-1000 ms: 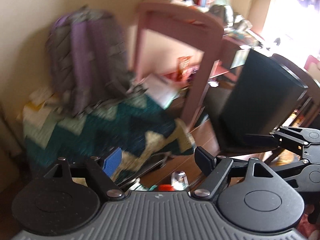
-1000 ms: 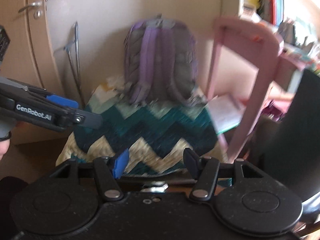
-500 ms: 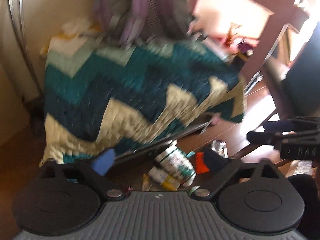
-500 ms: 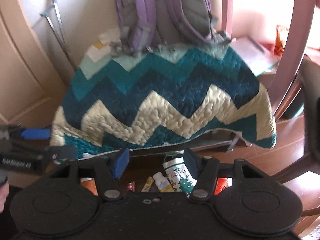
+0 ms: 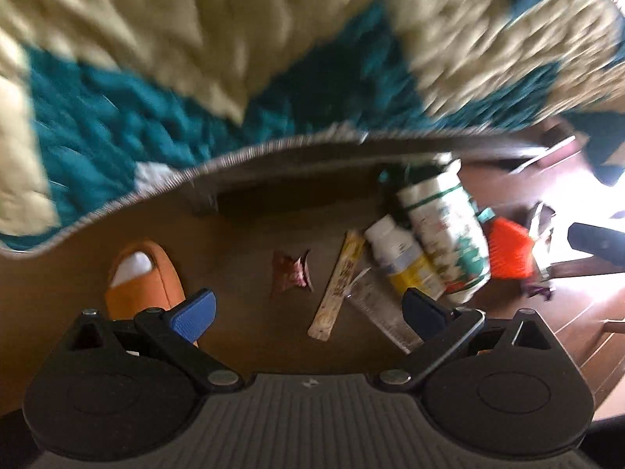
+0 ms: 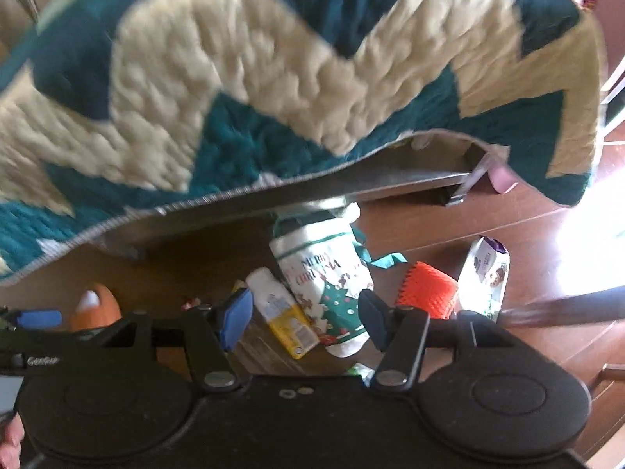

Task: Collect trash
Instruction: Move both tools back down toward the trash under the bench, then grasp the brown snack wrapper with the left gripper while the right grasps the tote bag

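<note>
Trash lies on the wooden floor under the bed edge: a white Christmas bag, a white and yellow bottle, a long stick wrapper, a crumpled red wrapper, an orange ribbed piece and a white and purple wrapper. My left gripper is open and empty above the stick wrapper. My right gripper is open and empty above the bottle and bag.
A teal and cream zigzag quilt hangs over the bed edge above the trash. An orange slipper lies at the left. The left gripper's finger shows at the right wrist view's left edge.
Both grippers have tilted down and moved closer to the floor. The backpack and chair have left view; the trash under the bed now fills the lower view.
</note>
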Action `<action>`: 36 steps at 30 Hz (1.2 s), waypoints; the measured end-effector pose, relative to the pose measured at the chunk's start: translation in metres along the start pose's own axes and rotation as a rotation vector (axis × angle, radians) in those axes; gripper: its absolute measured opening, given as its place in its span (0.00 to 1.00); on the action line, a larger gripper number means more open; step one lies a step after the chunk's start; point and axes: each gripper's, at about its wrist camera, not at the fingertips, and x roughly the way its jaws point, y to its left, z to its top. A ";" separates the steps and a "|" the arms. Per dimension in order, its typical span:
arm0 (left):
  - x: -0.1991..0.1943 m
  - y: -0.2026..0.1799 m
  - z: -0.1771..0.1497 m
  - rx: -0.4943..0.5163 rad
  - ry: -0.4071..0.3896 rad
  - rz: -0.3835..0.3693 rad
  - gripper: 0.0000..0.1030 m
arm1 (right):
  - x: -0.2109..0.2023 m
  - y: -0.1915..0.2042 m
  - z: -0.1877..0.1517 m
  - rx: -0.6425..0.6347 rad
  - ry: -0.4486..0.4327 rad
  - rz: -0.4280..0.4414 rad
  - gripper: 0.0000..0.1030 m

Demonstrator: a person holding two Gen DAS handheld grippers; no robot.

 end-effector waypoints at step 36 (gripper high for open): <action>0.224 0.048 0.010 -0.192 0.257 -0.079 0.53 | 0.211 0.023 0.019 -0.117 0.118 -0.012 0.58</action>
